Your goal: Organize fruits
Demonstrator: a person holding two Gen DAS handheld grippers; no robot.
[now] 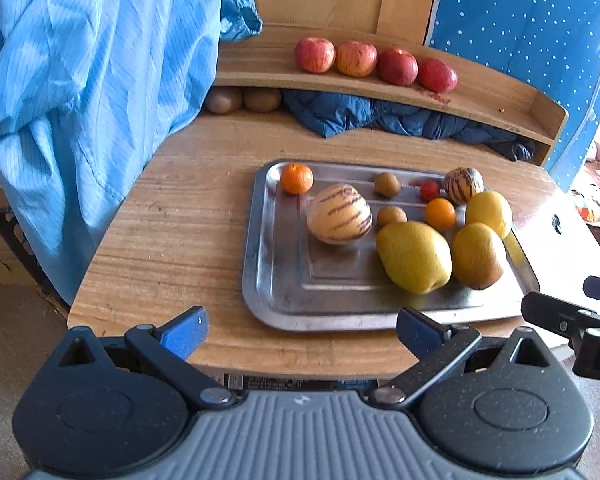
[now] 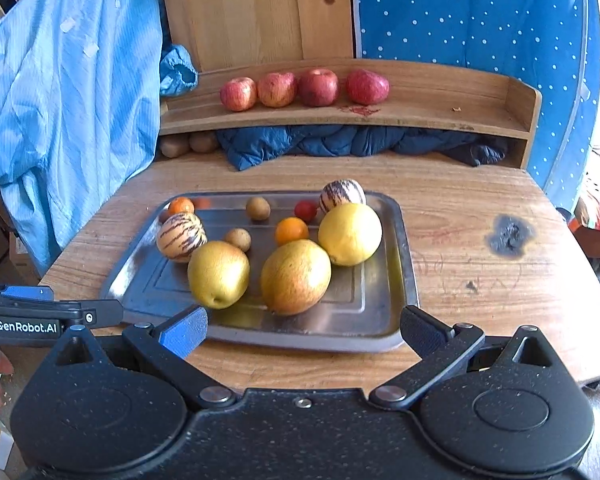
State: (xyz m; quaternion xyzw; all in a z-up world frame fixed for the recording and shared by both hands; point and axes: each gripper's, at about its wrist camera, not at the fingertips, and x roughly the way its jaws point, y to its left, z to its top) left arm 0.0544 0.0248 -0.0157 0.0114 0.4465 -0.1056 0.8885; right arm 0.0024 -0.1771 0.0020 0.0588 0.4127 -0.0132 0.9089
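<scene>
Nearest the lens, the left gripper (image 1: 302,334) and the right gripper (image 2: 303,334) both hover with jaws spread wide and empty off the near edge of the rounded wooden table (image 2: 480,256). On it sits a rectangular steel tray (image 2: 380,320) carrying, from left to right, a striped cream melon (image 2: 181,238), a yellow-green pear-shaped fruit (image 2: 218,274), a russet-yellow fruit (image 2: 295,277) and a round yellow citrus (image 2: 350,234), with small oranges and brown kiwis behind. Four red apples (image 2: 304,88) line the wooden shelf (image 2: 440,116) along the far edge. Round fruits on slick metal could probably roll when nudged, bumping neighbours. Open room lies on the tray's near left corner and the table's right side.
</scene>
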